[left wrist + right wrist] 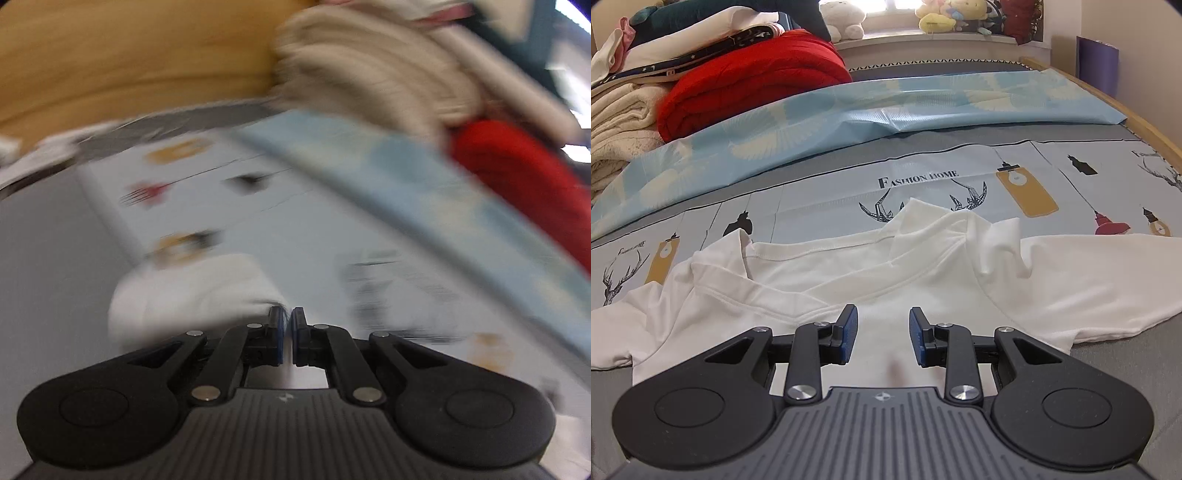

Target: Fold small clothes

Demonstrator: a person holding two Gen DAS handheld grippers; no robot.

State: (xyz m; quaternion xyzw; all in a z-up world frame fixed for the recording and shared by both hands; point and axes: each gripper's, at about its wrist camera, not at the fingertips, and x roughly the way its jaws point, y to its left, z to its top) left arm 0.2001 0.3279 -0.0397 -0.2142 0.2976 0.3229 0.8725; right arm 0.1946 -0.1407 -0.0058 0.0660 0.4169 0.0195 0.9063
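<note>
Tongs, left: left gripper (pixel 287 320) has its jaws pressed together; view badly blurred, white cloth bunched just left of the tips, can't tell if I've pinched any.
Tongs, right: right gripper (pixel 882 334) has jaws parted, nothing between them, hanging over the shirt's near middle; I judge I'm lining up a grab point for the fold.
Bed: printed sheet (pixel 1052 158) with lamps and antlers, pale blue cloth (pixel 820 118) laid across the far side, wooden frame at the right edge.
Shirt: white t-shirt (pixel 857 266) spread flat on the near part of the bed, sleeves out left and right, far hem rumpled, not yet folded.
Pile: red blanket (pixel 753 81) and cream towels far left.
Room: plush toys (pixel 945 14) on the far windowsill.
</note>
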